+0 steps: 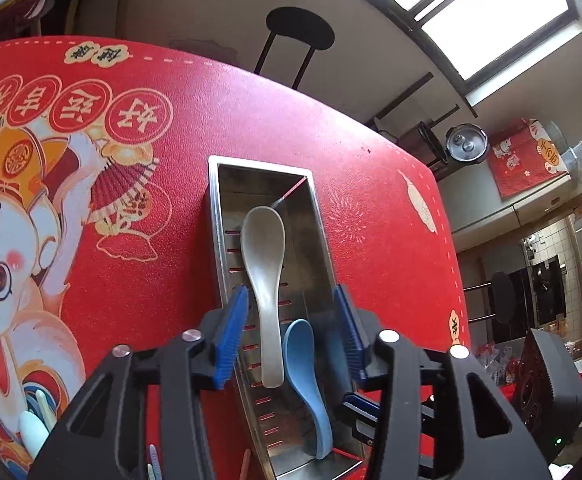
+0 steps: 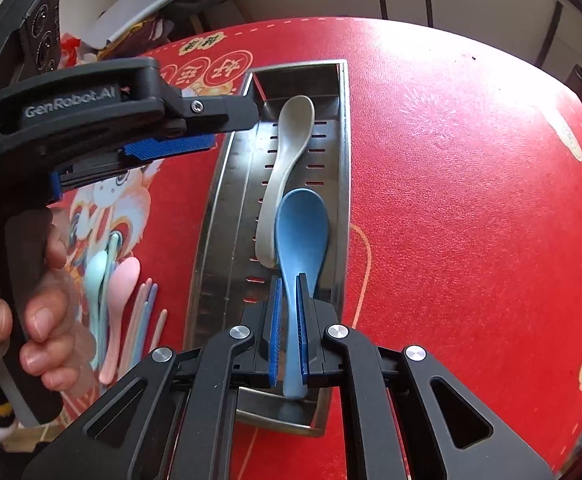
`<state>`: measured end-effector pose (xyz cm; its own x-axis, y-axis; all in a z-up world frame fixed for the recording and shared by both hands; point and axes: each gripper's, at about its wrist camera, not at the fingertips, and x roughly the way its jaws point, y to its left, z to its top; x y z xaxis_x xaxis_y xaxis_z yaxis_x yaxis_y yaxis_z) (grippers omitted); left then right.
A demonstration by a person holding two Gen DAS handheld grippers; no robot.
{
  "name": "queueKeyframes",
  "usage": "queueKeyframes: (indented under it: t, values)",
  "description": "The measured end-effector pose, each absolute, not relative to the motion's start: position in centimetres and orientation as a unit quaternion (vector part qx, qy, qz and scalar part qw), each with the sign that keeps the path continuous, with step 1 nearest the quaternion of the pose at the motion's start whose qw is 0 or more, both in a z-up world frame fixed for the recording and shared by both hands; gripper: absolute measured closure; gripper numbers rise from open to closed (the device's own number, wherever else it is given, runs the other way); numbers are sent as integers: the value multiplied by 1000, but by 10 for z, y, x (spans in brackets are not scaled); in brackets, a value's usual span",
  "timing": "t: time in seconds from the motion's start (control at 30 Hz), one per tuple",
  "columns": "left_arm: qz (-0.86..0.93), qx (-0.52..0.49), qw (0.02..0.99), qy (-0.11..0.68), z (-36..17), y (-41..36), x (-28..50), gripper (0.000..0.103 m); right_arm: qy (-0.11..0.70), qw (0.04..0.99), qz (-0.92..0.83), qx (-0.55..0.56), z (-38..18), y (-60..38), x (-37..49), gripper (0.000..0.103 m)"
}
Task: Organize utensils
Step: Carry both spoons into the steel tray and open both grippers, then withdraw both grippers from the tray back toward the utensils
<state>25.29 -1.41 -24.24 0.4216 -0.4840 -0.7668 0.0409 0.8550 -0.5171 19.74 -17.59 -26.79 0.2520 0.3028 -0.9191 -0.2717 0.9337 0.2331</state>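
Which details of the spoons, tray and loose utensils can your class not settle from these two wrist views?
- Blue spoon handle: right wrist view, covered by right gripper pads.
- Near end of metal tray: left wrist view, behind left gripper.
- Loose utensils on the red mat: right wrist view, partly behind the hand; count unclear.

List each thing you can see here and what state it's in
Left gripper: open, empty, over the tray.
Right gripper: shut on blue spoon's handle.
Blue spoon: held, bowl in the tray, overlapping the grey spoon.
Grey spoon: lying loose in the tray.
Tray: upright on the red mat, holding two spoons.
Pastel utensils: on the mat beside the tray, not yet sorted.
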Motion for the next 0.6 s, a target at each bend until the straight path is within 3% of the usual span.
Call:
queueKeyframes:
  t: [0.03, 0.1, 0.17, 0.23, 0.3, 0.47, 0.53, 0.6]
  values:
    - [-166, -213, 819, 506, -235, -10, 250, 43, 578, 795, 182, 18, -263, -178, 193, 95]
    - [-168, -199, 832, 489, -218, -2, 241, 21, 567, 803, 180, 29, -255, -182, 184, 92]
    - [-160, -177, 847, 476, -202, 5, 231, 12, 561, 808, 177, 42, -249, -185, 174, 85]
    - [-150, -153, 859, 465, -190, 16, 216, 10, 551, 816, 168, 53, -244, -188, 163, 70]
    - [-144, -131, 868, 457, -182, 28, 198, 7, 533, 828, 158, 68, -237, -190, 148, 44]
    - [-102, -80, 876, 465, -187, 67, 145, 6, 512, 834, 168, 119, -233, -191, 115, 30]
    - [-87, -79, 876, 467, -193, 84, 122, 6, 514, 833, 166, 118, -236, -186, 103, 19]
    - [-79, -93, 873, 471, -202, 101, 101, 6, 499, 844, 166, 106, -237, -180, 89, 16]
